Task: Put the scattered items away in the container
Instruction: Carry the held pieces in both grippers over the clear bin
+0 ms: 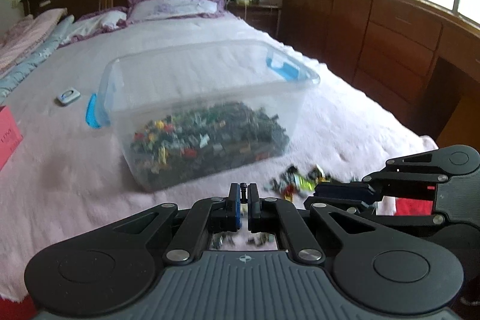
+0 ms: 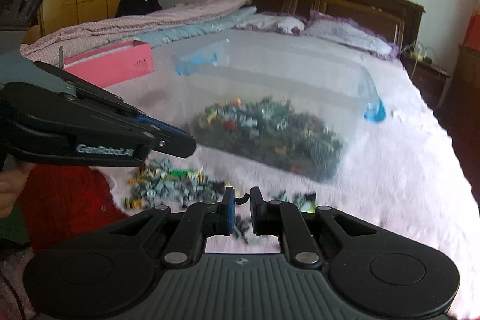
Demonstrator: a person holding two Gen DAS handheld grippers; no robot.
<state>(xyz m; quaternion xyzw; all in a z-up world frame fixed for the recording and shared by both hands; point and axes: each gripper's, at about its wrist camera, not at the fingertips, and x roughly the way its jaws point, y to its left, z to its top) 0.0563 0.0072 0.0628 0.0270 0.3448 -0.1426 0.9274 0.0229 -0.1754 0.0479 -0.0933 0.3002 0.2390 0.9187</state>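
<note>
Now the left gripper [image 1: 244,194] pinches a small dark piece [image 1: 243,188], and the right gripper [image 2: 240,200] pinches another dark piece [image 2: 242,199]; loose bricks [image 2: 168,185] lie on the bed [image 1: 75,158] beside the clear container [image 1: 204,98]

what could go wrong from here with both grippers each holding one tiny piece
1. The left gripper pinches a small black piece only at its tips; it could slip out before reaching the clear plastic container with blue latches.
2. The right gripper grips a thin dark piece just as barely.
3. The two grippers are close together over the loose pile of small bricks; a bump could scatter it across the pink bedspread.
</note>
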